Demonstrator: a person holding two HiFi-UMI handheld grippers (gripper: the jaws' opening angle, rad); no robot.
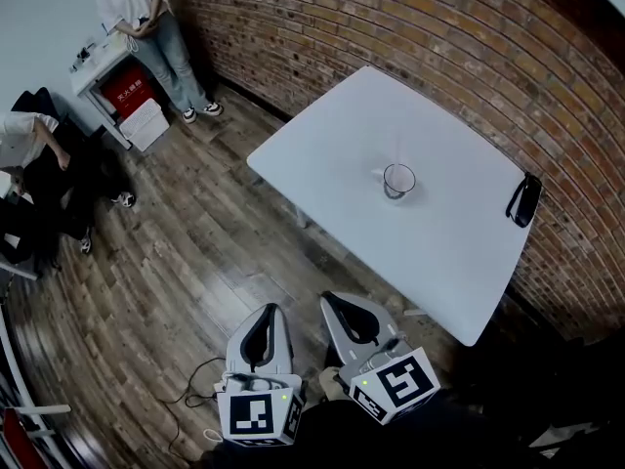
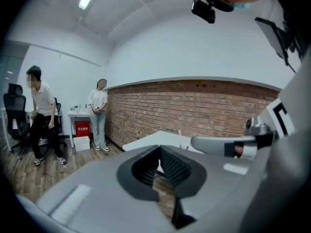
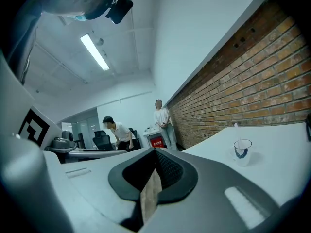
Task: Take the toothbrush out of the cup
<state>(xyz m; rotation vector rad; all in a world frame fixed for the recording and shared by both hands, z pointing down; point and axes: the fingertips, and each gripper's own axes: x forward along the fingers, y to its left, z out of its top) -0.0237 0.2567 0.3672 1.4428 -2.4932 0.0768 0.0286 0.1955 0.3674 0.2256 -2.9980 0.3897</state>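
A clear cup (image 1: 398, 181) stands near the middle of a white table (image 1: 439, 242), with a thin white toothbrush (image 1: 398, 156) upright inside it. The right gripper view has the same cup (image 3: 242, 150) off to the right, its toothbrush (image 3: 236, 130) sticking up above the rim. Both grippers hang over the wooden floor, short of the table's near edge and well apart from the cup. My left gripper (image 1: 270, 310) is shut with nothing in it, and so is my right gripper (image 1: 333, 301). Their closed jaw tips fill the left gripper view (image 2: 160, 151) and the right gripper view (image 3: 155, 152).
A black object (image 1: 524, 199) lies at the table's right edge beside the brick wall (image 1: 410, 27). A person (image 1: 146, 18) stands at the back left next to a small table with a red box (image 1: 127, 90). Another person (image 1: 34, 164) is at the far left. A cable (image 1: 195, 381) lies on the floor.
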